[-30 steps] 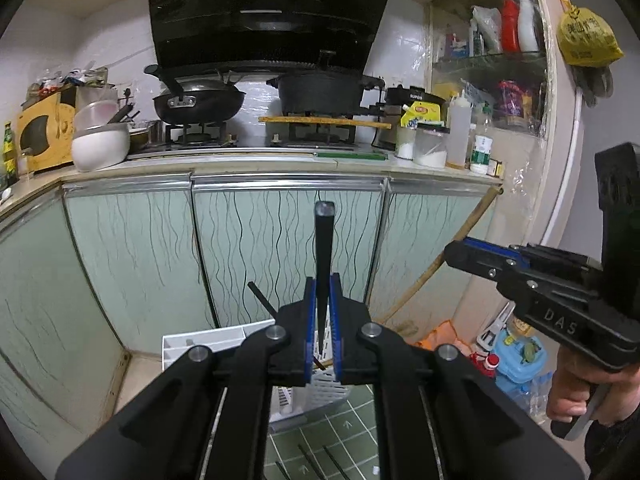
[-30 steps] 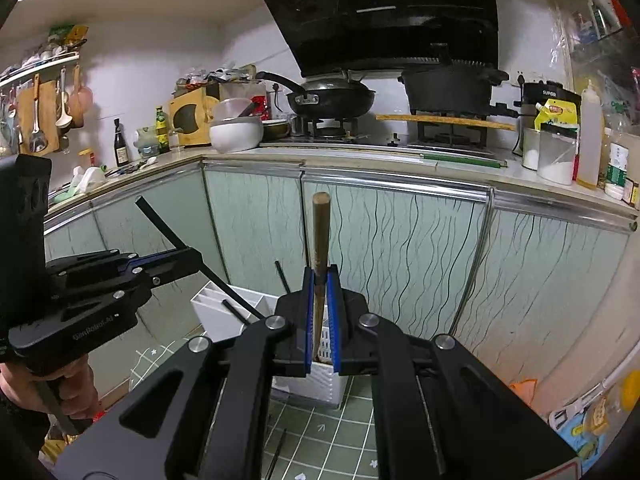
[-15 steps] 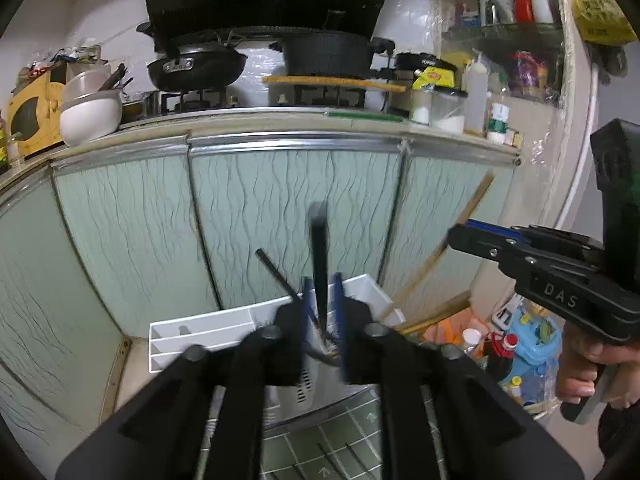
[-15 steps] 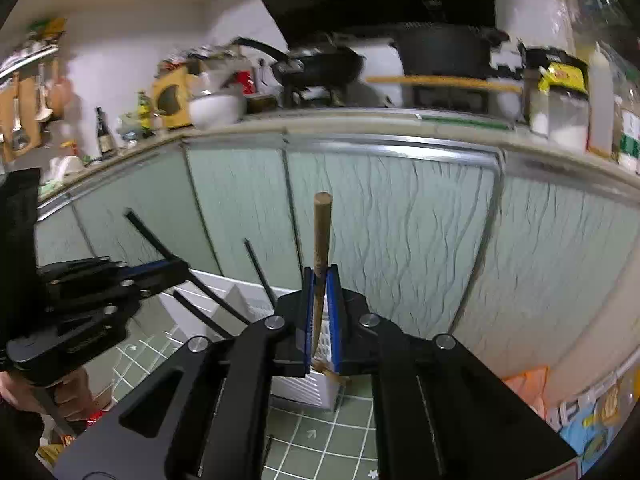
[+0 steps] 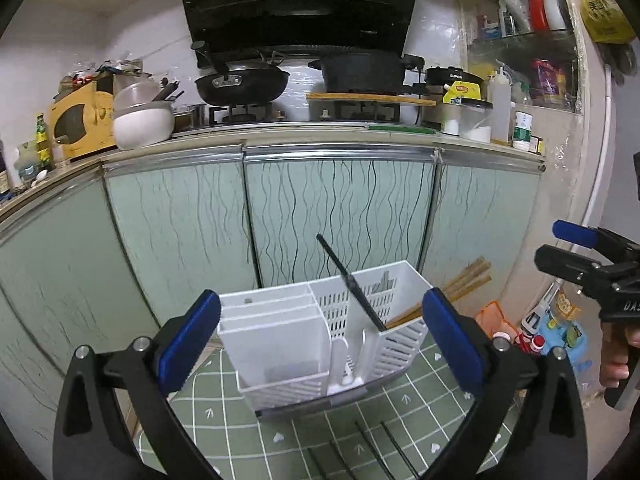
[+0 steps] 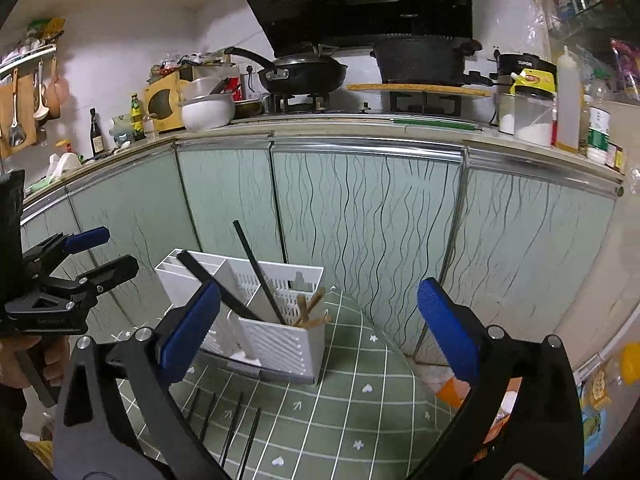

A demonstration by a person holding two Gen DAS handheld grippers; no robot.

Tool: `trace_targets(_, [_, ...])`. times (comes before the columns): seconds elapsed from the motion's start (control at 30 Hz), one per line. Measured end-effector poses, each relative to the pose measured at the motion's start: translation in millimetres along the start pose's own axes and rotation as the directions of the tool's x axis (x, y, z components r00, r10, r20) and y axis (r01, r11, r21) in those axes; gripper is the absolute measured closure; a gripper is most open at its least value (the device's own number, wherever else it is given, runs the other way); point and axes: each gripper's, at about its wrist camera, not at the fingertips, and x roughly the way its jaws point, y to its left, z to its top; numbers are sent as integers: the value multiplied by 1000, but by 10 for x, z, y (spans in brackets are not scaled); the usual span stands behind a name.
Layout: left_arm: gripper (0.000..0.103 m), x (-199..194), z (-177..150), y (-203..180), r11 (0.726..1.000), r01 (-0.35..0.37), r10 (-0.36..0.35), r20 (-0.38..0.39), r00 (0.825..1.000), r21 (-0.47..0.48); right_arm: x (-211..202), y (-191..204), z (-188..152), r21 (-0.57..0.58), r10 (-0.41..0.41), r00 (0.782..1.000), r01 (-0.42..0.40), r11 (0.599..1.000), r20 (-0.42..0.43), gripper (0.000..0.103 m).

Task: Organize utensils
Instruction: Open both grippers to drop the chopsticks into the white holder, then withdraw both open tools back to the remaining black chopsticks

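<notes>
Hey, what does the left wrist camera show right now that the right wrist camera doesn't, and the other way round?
Only the left wrist view shows the yellow bag hanging top right and the blue toy on the floor. Only the right wrist view shows ladles hanging on the far wall and two black chopsticks leaning in the holder; the left view shows one. Both show the white utensil holder with wooden chopsticks inside, loose black chopsticks on the green mat, and both grippers open and empty.

Loose black chopsticks (image 6: 234, 426) run off the lower frame edge, while the white utensil caddy (image 6: 280, 344) hides the standing chopsticks' lower ends.
</notes>
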Motion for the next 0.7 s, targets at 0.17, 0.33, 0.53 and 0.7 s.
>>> trace_targets(0.17, [5, -241, -147, -10, 1000, -18, 19, 14, 1000, -6, -246, 52, -153, 8, 3, 1000, -3, 1000, 6, 8])
trace_targets(0.33, [5, -465, -310, -29, 999, -44, 44, 54, 998, -2, -428, 151, -312, -20, -4, 1000, 4, 1000, 8, 8])
trace_targets(0.53, [5, -633, -528, -34, 1000, -24, 23, 77, 997, 12, -586, 269, -513, -41, 1, 1000, -1, 999, 6, 8])
trace_targets(0.7, [5, -677, -704, -71, 999, -18, 16, 67, 998, 29, -665, 341, -699, -49, 6, 1000, -6, 999, -1, 8])
